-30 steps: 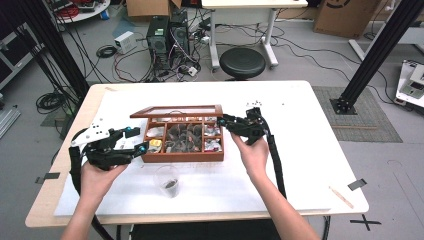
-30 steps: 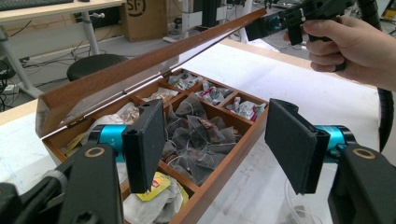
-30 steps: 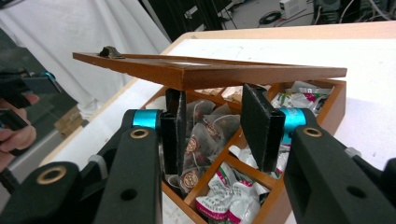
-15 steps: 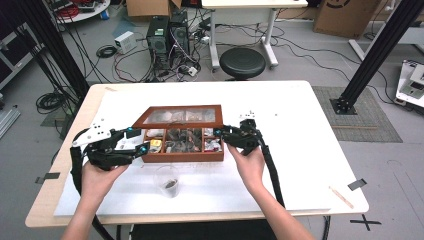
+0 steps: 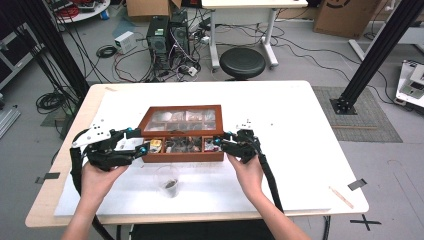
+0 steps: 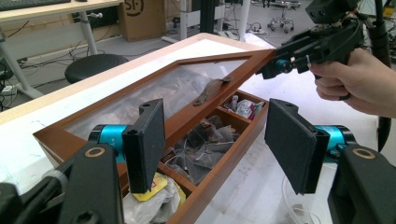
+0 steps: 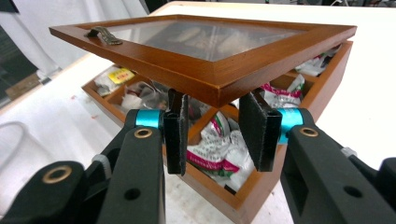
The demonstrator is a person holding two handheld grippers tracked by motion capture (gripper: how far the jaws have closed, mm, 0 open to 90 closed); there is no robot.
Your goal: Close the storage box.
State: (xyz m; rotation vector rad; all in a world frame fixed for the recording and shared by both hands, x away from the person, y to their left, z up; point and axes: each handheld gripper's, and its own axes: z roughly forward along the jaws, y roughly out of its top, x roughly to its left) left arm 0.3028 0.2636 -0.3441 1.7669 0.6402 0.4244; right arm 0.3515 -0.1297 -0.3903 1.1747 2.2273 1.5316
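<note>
The wooden tea box [image 5: 182,145] sits in the middle of the white table [image 5: 300,130], and its glass lid [image 7: 205,44] hangs part-way down, hinged along the far edge with the near edge raised above the compartments. Your right gripper [image 7: 212,133] sits at the box's right end with its jaws apart, straddling the lid's corner without clamping it; the corner seems to rest just above the pads. Your left gripper [image 6: 212,144] is also open and holds nothing, hovering at the box's left end. If you pull the right gripper away fast, the lid may drop and slam, which could rattle the glass or shift the box. The tea packets [image 7: 219,149] bulge up in the right compartment, so the lid may land on them and stay ajar. The clear plastic cup [image 5: 167,181] stands just near of the box between your hands; a careless sweep of either hand could knock it over.
</note>
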